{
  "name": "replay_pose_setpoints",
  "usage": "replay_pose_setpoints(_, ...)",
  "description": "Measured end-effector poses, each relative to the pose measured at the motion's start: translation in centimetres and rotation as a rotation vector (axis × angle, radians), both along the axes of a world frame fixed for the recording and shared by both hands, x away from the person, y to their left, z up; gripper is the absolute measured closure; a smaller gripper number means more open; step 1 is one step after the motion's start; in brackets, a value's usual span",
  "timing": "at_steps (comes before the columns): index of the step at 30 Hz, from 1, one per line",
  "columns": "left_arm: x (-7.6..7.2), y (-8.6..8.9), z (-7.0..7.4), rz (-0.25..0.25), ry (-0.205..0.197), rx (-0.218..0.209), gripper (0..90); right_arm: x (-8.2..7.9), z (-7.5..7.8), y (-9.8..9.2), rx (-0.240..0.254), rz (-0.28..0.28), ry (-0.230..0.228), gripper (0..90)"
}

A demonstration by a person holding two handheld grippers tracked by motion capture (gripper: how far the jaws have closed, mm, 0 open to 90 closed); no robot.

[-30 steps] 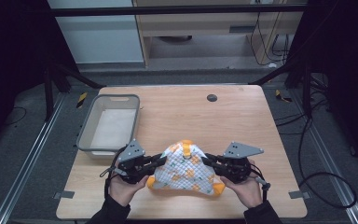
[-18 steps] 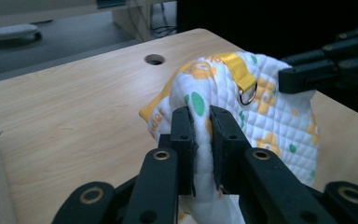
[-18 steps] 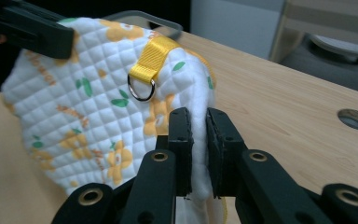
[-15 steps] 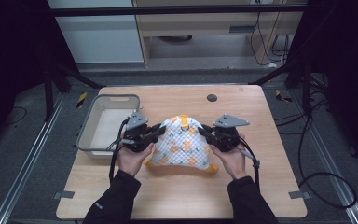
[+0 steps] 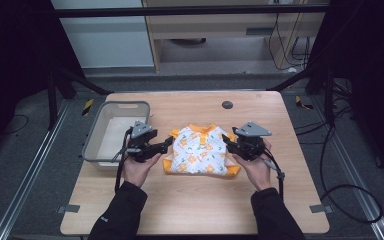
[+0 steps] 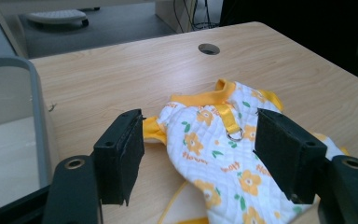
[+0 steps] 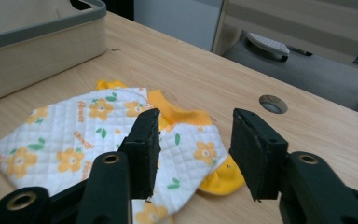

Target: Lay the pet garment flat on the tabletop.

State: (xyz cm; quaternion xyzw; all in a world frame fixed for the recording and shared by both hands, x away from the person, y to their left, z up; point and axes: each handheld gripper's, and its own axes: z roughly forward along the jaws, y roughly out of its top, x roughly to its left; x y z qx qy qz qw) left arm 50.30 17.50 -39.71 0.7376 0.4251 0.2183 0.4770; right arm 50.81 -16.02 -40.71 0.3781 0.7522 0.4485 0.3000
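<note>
Both pairs of jaws have just been opening and now stand apart, gripping nothing.

Compared with a second ago, the left gripper [image 5: 166, 145] and right gripper [image 5: 226, 140] have carried the little flowered shirt [image 5: 199, 154] farther up the table and let go; it lies flat just right of the grey bin [image 5: 96, 134], so this fold looks finished. Its orange collar points away from the person, long axis running side to side.

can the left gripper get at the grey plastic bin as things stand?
Probably yes. The left gripper has just been opening, nothing pinched between its pads, so it is free. The grey plastic bin sits right beside that hand, with bare wooden table between them; the white flower-print garment with orange trim lies on the other side.
</note>
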Motion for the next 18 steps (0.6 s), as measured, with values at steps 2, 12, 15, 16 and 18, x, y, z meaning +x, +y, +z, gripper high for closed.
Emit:
replay_pose_setpoints(2,-0.5,0.3,0.0,-0.009,-0.002,0.015,31.8,-1.1,0.3,-1.0,0.000,0.014,0.000,46.9)
replay_pose_setpoints(12,-3.6,1.6,-2.8,-0.051,0.039,0.110,32.3,-4.9,-1.5,-3.6,0.014,0.068,0.077,39.3)
replay_pose_setpoints(15,-3.6,1.4,-3.8,-0.053,0.059,0.114,32.7,-5.6,-2.8,-3.8,-0.002,0.081,0.108,39.1)
replay_pose_setpoints(16,-3.6,1.3,-4.2,-0.055,0.069,0.120,33.3,-5.7,-3.3,-3.8,-0.001,0.087,0.115,39.2)
replay_pose_setpoints(18,-3.4,0.9,-4.8,-0.060,0.097,0.159,33.4,-5.9,-4.2,-3.7,0.003,0.098,0.131,39.5)
